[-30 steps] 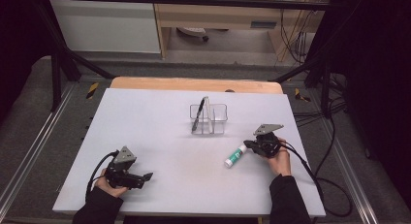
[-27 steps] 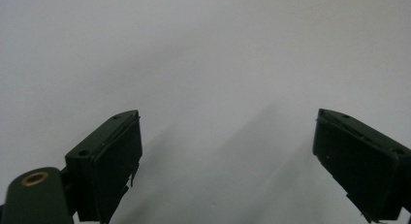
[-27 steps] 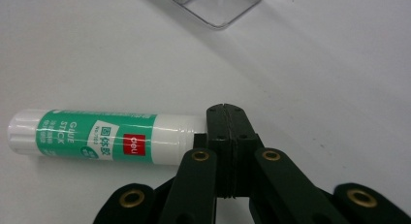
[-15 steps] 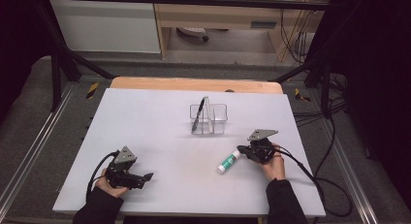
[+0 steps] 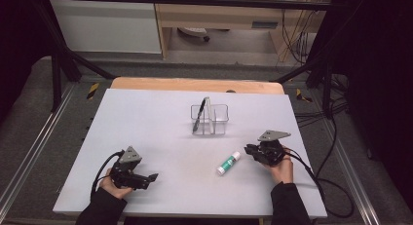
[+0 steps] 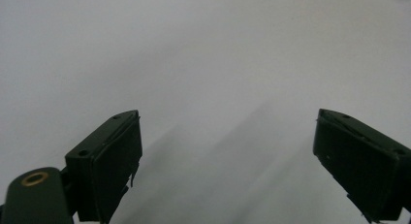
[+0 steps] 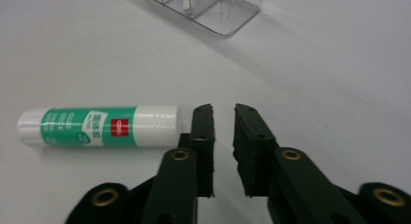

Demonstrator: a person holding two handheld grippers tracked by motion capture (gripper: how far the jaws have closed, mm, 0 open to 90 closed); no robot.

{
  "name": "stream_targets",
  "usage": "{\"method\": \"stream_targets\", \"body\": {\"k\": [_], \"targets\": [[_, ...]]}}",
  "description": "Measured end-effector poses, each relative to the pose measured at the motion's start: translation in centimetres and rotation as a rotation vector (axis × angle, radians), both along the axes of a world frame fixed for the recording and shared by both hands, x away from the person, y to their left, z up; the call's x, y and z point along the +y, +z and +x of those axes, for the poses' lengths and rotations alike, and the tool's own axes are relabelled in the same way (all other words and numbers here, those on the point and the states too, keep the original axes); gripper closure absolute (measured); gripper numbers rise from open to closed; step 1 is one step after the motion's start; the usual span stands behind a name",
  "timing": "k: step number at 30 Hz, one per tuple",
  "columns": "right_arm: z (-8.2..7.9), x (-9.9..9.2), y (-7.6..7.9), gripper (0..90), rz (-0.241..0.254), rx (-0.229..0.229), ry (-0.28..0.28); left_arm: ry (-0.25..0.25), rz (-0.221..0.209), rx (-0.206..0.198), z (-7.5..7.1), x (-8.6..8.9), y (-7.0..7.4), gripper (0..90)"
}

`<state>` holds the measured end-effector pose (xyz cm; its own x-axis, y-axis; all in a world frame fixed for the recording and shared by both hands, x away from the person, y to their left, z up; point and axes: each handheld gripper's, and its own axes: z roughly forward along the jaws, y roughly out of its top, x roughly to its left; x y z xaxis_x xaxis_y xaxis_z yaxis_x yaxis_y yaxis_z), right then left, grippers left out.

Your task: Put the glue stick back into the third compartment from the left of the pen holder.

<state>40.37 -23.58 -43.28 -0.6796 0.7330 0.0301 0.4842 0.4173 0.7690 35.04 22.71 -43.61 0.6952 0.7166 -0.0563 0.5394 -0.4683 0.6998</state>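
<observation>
At the near left of the worktop [image 5: 146, 118], the left tongs [image 5: 152, 177] rest in the person's hand with their jaws wide apart and nothing between them; the left gripper view looks along them at bare white surface. Toward the middle stands a clear divided holder [image 5: 210, 120] with a black pen [image 5: 198, 116] leaning in it. Right of centre lies the glue stick [image 5: 228, 163], flat on its side and free. The right tongs [image 7: 223, 118] have just been opening and now stand at a narrow gap (nothing in it), just right of the stick's white end. I judge the step to be a pick-up of the stick, presumably for the holder: the tongs must widen further and shift left to straddle it. The right gripper view shows the green label [image 7: 87, 127], too small to make out from above.
</observation>
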Motion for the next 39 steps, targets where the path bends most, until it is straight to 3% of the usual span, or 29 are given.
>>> {"method": "stream_targets", "body": {"k": [10,16,20,25,30,39], "targets": [[-2.6,-2.2,-0.5,24.7,0.035,0.018,-0.036,-0.046,0.025,-0.007,1.0,-4.5,1.6,10.1],[-3.3,-2.3,-0.9,8.1,0.018,0.053,-0.030,-0.086,0.057,0.003,2.1,-8.4,2.4,10.1],[-3.7,-2.4,-1.1,5.1,0.007,0.053,-0.014,-0.110,0.066,0.008,2.8,-10.9,2.9,10.1],[-3.9,-3.1,-1.3,1.4,0.021,0.069,-0.036,-0.133,0.073,0.027,3.8,-14.0,3.3,10.1],[-3.9,-3.2,-1.4,0.4,0.004,0.076,-0.045,-0.153,0.088,0.043,4.6,-17.0,3.4,10.1],[-3.9,-3.1,-1.5,0.4,-0.002,0.079,-0.029,-0.163,0.116,0.073,5.7,-21.1,3.3,11.3]]}}
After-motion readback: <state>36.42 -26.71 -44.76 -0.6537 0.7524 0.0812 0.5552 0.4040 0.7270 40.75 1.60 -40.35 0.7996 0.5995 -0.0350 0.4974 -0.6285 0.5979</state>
